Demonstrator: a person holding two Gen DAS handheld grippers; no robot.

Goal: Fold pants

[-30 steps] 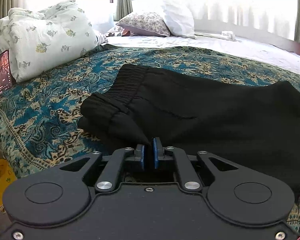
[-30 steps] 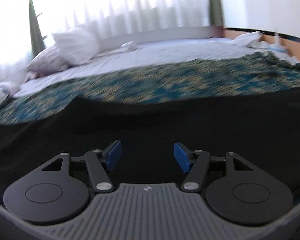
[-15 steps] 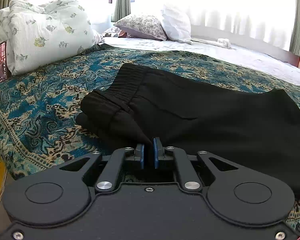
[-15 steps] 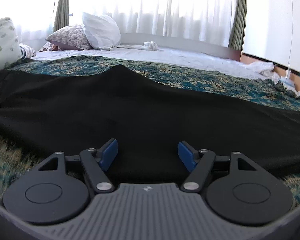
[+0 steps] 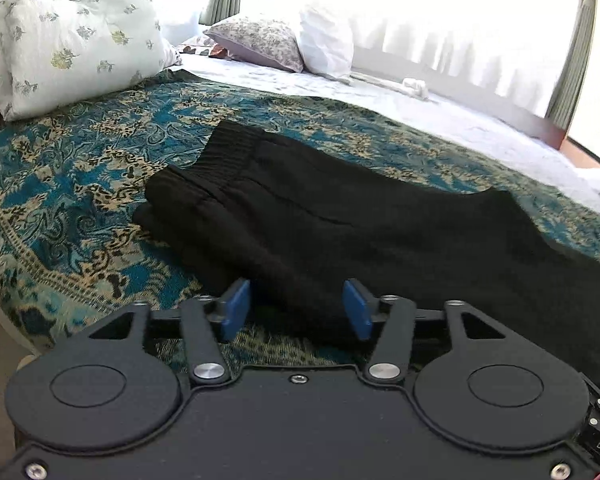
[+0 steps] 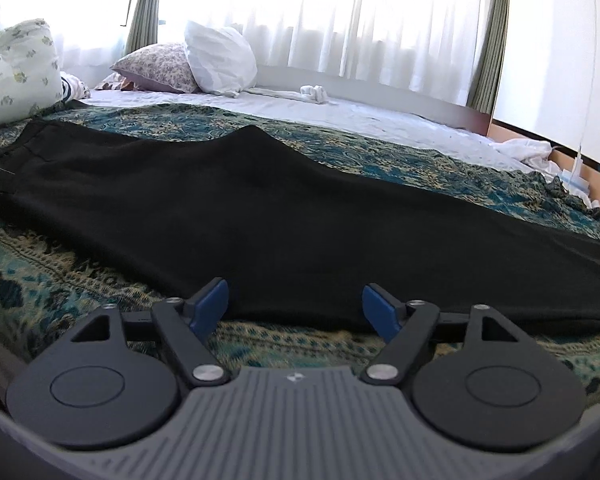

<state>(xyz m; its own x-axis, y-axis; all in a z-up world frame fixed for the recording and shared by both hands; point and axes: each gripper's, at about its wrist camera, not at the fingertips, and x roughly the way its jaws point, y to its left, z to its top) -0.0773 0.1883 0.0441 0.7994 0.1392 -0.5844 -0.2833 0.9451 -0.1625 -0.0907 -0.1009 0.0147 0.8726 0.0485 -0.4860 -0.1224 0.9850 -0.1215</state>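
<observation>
Both grippers stand with their blue pads spread wide and nothing between them. Low in the left wrist view, the left gripper (image 5: pixel 296 310) sits at the near edge of the black pants (image 5: pixel 340 232), its fingertips just over that edge without pinching the cloth. The pants lie flat on the patterned teal bedspread (image 5: pixel 72 208), running from the ribbed waistband (image 5: pixel 220 156) at centre left of the frame out toward the right edge; the waistband end shows doubled layers. A floral-print duvet bundle (image 5: pixel 76 36) fills the upper left, and a patterned pillow (image 5: pixel 260 40) with a white pillow (image 5: pixel 324 44) beside it lies at upper centre on the white sheet (image 5: pixel 440 116). In the right wrist view, the right gripper (image 6: pixel 296 308) sits at bottom centre, also at the near hem of the pants (image 6: pixel 280 208), which stretch across the whole middle band of the frame from left edge to right edge. White curtains (image 6: pixel 340 12) hang bright along the top.
</observation>
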